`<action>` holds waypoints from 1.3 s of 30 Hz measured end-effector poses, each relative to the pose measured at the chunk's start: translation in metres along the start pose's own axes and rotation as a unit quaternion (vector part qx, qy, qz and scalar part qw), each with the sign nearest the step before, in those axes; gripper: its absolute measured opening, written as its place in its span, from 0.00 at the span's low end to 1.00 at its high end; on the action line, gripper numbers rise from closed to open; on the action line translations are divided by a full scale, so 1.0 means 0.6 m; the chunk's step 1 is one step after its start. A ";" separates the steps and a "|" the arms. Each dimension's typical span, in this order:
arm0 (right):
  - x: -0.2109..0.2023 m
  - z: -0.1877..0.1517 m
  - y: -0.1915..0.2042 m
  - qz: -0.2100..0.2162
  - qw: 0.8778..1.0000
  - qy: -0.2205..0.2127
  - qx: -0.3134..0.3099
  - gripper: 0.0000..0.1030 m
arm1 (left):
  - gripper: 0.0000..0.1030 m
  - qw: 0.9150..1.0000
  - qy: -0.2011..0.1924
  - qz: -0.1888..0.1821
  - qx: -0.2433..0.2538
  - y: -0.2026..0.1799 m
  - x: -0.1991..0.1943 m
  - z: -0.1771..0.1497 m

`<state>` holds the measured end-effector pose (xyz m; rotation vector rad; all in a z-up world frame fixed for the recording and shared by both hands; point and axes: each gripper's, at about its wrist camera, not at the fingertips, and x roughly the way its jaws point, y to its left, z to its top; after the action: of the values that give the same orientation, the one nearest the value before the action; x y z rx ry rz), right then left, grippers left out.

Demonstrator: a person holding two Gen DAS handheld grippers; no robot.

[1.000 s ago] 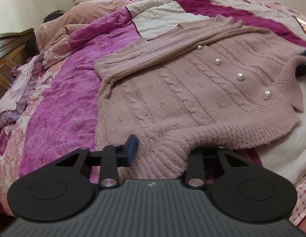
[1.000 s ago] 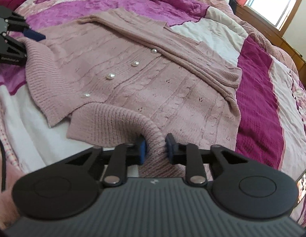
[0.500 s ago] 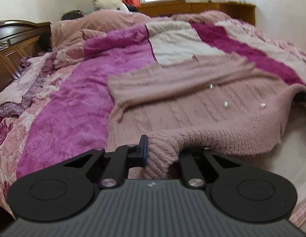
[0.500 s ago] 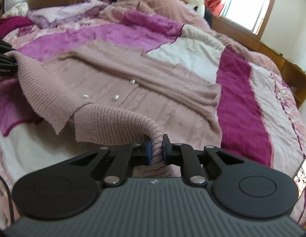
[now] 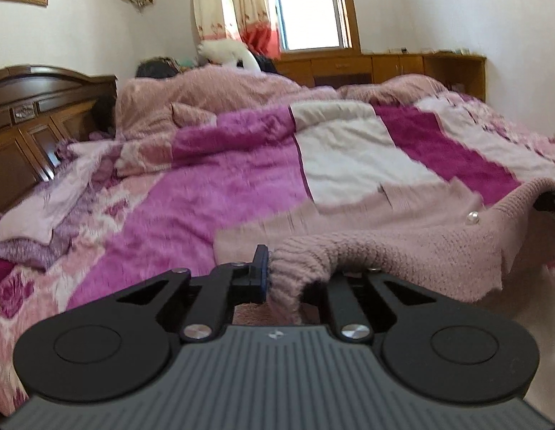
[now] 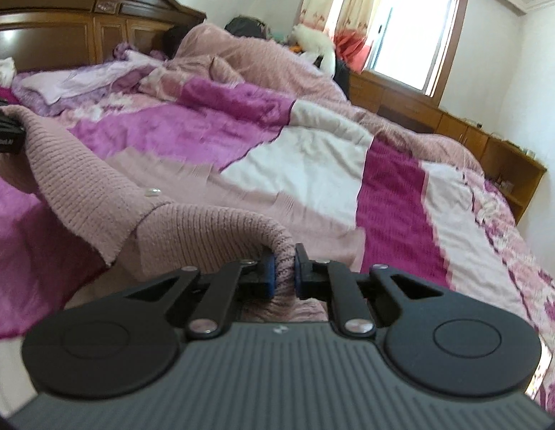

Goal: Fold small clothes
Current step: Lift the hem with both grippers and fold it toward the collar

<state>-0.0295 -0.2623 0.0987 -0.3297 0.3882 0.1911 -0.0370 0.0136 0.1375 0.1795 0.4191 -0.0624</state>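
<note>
Pinching the ribbed hem of the pink knit cardigan (image 5: 403, 247), the left tongs (image 5: 299, 279) hold it above the bed (image 5: 206, 208). Right view: the right tongs (image 6: 284, 272) clamp the hem's other corner.

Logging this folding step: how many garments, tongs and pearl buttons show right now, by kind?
Dusty-pink knitted cardigan: 1
Black two-finger tongs: 2, left tongs and right tongs, each shut on the cardigan's ribbed hem
Round white pearl button: 1 visible
Total: 4

left tool (image 5: 295, 276) and right tool (image 6: 284, 272) clamped (both tilted down).
</note>
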 end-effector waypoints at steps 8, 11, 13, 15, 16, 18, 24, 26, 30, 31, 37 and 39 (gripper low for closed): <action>0.072 0.059 -0.027 -0.028 0.999 -0.029 0.005 0.12 | 0.09 1.000 -0.020 0.012 -0.012 0.008 0.084 0.079; 0.106 0.070 -0.033 -0.034 0.999 -0.028 0.007 0.12 | 0.09 1.000 -0.020 0.016 -0.015 0.008 0.125 0.099; 0.134 0.078 -0.037 -0.037 0.999 -0.024 0.008 0.12 | 0.09 1.000 -0.016 0.019 -0.019 0.009 0.156 0.110; 0.158 0.082 -0.038 -0.040 0.999 -0.020 0.007 0.12 | 0.09 0.999 -0.010 0.022 -0.021 0.011 0.191 0.117; 0.174 0.083 -0.039 -0.042 0.999 -0.017 0.007 0.12 | 0.09 0.999 -0.005 0.023 -0.022 0.012 0.210 0.119; 0.203 0.082 -0.039 -0.043 0.999 -0.010 0.008 0.12 | 0.09 0.999 0.008 0.024 -0.028 0.016 0.250 0.119; 0.302 0.048 -0.030 -0.042 0.999 0.033 0.003 0.12 | 0.09 0.997 0.066 0.026 -0.015 0.018 0.372 0.085; 0.324 0.033 -0.022 -0.042 0.998 0.044 -0.001 0.12 | 0.09 0.996 0.083 0.028 -0.009 0.015 0.406 0.067; 0.366 0.006 -0.018 -0.032 0.997 0.073 0.015 0.15 | 0.11 0.992 0.119 0.044 -0.011 0.017 0.463 0.026; 0.374 0.000 -0.019 -0.026 0.996 0.081 0.022 0.15 | 0.17 0.991 0.124 0.044 -0.018 0.021 0.473 0.015; 0.382 -0.011 -0.024 -0.022 0.996 0.080 0.040 0.21 | 0.51 0.989 0.133 0.065 -0.024 0.030 0.482 0.008; 0.370 -0.007 -0.033 -0.024 0.995 0.075 0.055 0.31 | 0.55 0.988 0.137 0.057 -0.035 0.041 0.472 0.014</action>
<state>0.1759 -0.2558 0.0115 -0.2450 0.5373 0.0966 0.2268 0.0298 0.0331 0.1425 0.6834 0.0906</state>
